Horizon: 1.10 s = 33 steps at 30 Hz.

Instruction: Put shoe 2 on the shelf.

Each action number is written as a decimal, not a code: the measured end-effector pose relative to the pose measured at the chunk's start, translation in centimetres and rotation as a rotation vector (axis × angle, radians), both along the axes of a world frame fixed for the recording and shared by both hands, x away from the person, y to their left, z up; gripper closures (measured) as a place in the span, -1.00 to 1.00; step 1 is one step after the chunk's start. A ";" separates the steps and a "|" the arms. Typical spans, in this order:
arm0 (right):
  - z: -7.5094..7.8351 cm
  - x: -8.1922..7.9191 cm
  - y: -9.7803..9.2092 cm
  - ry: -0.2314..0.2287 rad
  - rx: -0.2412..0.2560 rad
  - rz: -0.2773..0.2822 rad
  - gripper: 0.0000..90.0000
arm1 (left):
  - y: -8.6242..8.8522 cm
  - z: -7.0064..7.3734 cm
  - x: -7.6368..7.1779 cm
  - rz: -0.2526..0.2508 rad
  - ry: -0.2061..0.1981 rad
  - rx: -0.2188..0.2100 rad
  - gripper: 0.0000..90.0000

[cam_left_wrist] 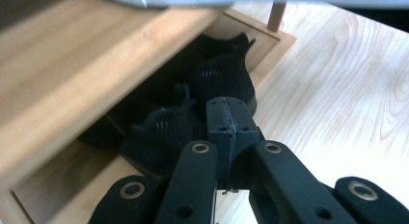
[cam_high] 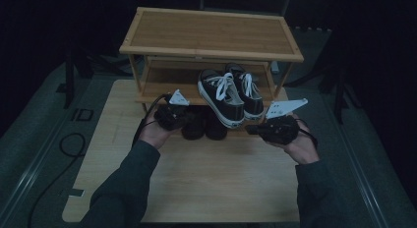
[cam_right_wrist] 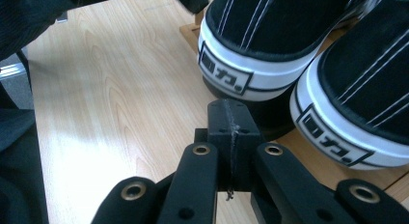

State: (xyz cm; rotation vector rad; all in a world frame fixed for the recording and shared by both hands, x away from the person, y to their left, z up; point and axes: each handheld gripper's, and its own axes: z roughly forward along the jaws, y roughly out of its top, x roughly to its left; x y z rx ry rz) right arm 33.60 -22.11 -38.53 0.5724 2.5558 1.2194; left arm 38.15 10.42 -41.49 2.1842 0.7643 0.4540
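A pair of black canvas sneakers with white soles and laces (cam_high: 227,94) rests on the middle shelf of a wooden shoe rack (cam_high: 211,33), heels jutting over the shelf's front edge (cam_right_wrist: 251,50). A pair of all-black shoes (cam_high: 202,123) stands on the bottom level under them, also seen in the left gripper view (cam_left_wrist: 193,108). My left gripper (cam_high: 183,116) is shut and empty, just left of the black shoes. My right gripper (cam_high: 252,128) is shut and empty, just below the sneakers' heels. Its jaws (cam_right_wrist: 230,122) sit pressed together close under the nearer heel.
The rack stands at the far end of a light wooden table (cam_high: 196,179). A black cable (cam_high: 69,144) loops on the grey floor at the left. Dark stands flank the rack on both sides.
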 end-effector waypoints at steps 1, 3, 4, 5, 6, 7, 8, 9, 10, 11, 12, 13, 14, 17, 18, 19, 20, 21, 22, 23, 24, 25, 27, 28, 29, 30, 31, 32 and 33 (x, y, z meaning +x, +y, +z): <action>-0.2 0.0 0.0 0.001 -0.002 0.001 1.00 | -0.1 0.2 0.1 -0.001 -0.008 -0.005 1.00; -0.5 0.0 0.0 0.005 -0.003 0.004 1.00 | -0.5 0.7 0.3 -0.004 -0.018 -0.007 1.00; -0.6 0.0 0.0 0.008 -0.005 0.004 1.00 | -0.7 0.9 0.4 -0.005 -0.022 -0.008 1.00; -0.7 -0.1 0.1 0.011 -0.003 0.003 1.00 | -0.9 1.2 0.5 -0.003 -0.033 -0.006 1.00; -0.9 0.0 0.1 0.012 -0.005 0.004 1.00 | -1.0 1.4 0.6 -0.005 -0.033 -0.007 1.00; -1.0 0.0 0.1 0.014 -0.004 0.003 1.00 | -1.2 1.5 0.8 -0.004 -0.038 -0.005 1.00; -1.1 0.0 0.1 0.016 -0.005 0.002 1.00 | -1.4 1.7 0.9 -0.005 -0.041 -0.007 1.00; -1.2 0.0 0.2 0.019 -0.003 0.003 1.00 | -1.6 1.8 1.0 -0.004 -0.042 -0.006 1.00; -1.3 0.0 0.2 0.020 -0.002 0.005 1.00 | -1.8 2.0 1.1 -0.005 -0.050 0.002 1.00; -1.3 0.0 0.2 0.019 -0.006 0.006 1.00 | -1.9 2.1 1.2 -0.005 -0.054 0.000 1.00; -1.4 0.0 0.3 0.021 -0.007 0.007 1.00 | -2.1 2.1 1.4 -0.002 -0.054 0.005 1.00; -1.4 0.0 0.3 0.022 -0.004 0.008 1.00 | -2.2 2.2 1.5 0.002 -0.059 0.012 1.00; -1.4 0.0 0.3 0.022 -0.004 0.009 1.00 | -2.3 2.2 1.8 0.005 -0.062 0.015 1.00; -1.5 0.0 0.2 0.024 -0.003 0.008 1.00 | -2.6 2.3 2.3 0.025 -0.063 0.019 1.00; -1.6 0.0 0.2 0.024 -0.002 0.007 1.00 | -2.6 2.3 2.5 0.032 -0.065 0.023 1.00; -1.6 0.1 0.2 0.023 -0.002 0.008 1.00 | -2.7 2.4 2.7 0.041 -0.067 0.023 1.00; -1.7 0.1 0.2 0.026 -0.001 0.008 1.00 | -2.7 2.4 3.0 0.050 -0.064 0.026 1.00; -1.8 0.1 0.1 0.028 -0.001 0.007 1.00 | -2.8 2.4 3.2 0.056 -0.064 0.031 1.00; -1.8 0.1 0.1 0.028 0.001 0.008 1.00 | -2.8 2.4 3.3 0.061 -0.062 0.026 1.00; -1.9 0.1 0.1 0.029 0.002 0.007 1.00 | -2.9 2.5 3.6 0.073 -0.067 0.042 1.00; -1.9 0.1 0.1 0.029 0.002 0.007 1.00 | -3.0 2.5 3.8 0.078 -0.068 0.054 1.00; -2.0 0.1 0.1 0.030 0.002 0.007 1.00 | -3.1 2.5 3.9 0.087 -0.067 0.055 1.00; -2.0 0.1 0.1 0.031 0.002 0.008 1.00 | -3.3 2.6 4.1 0.091 -0.065 0.061 1.00; -2.0 0.1 0.1 0.031 0.003 0.008 1.00 | -3.3 2.7 4.2 0.088 -0.069 0.072 1.00; -2.0 0.1 0.1 0.031 0.004 0.008 1.00 | -3.4 2.6 4.1 0.112 -0.093 0.094 1.00; -2.1 0.1 0.1 0.031 0.007 0.009 1.00 | -3.5 2.5 4.2 0.129 -0.105 0.111 1.00; -2.1 0.1 0.1 0.031 0.007 0.009 1.00 | -3.3 2.5 4.5 0.140 -0.100 0.099 1.00; -2.1 0.1 0.1 0.031 0.006 0.009 1.00 | -3.3 2.5 4.7 0.154 -0.094 0.091 1.00; -2.1 0.1 0.2 0.030 0.006 0.010 1.00 | -3.3 2.3 4.9 0.170 -0.094 0.092 1.00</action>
